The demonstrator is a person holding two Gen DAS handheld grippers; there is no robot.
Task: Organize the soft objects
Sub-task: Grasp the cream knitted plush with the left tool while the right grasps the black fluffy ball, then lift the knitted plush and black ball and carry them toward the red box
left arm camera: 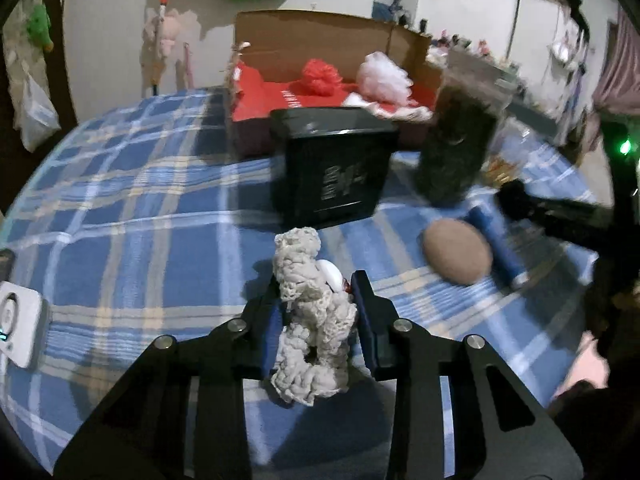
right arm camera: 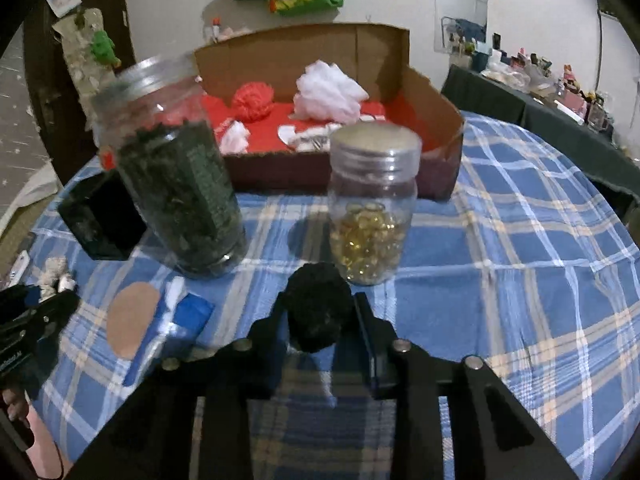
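Already your left gripper (left arm camera: 320,312) clamps the grey crocheted toy (left arm camera: 310,320), your right gripper (right arm camera: 320,320) the black pompom (right arm camera: 318,306). Between you and the red-lined cardboard box (right arm camera: 432,120) stand a black box (left arm camera: 332,164), a jar of dark leaves (right arm camera: 176,184) and a jar of golden capsules (right arm camera: 372,204).

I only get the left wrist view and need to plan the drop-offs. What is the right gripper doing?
Observer: The right gripper is shut on a black fuzzy ball, just above the plaid cloth.
Operator: My left gripper has the grey crocheted toy. Anything in front of the right one that I can't make out?
Observer: Yes, a clear jar of yellow capsules stands upright right behind the ball, lid on.
Operator: Is there room in the box?
Observer: The cardboard box holds a red pom and a white fluffy wad; its red floor shows bare at the right end.
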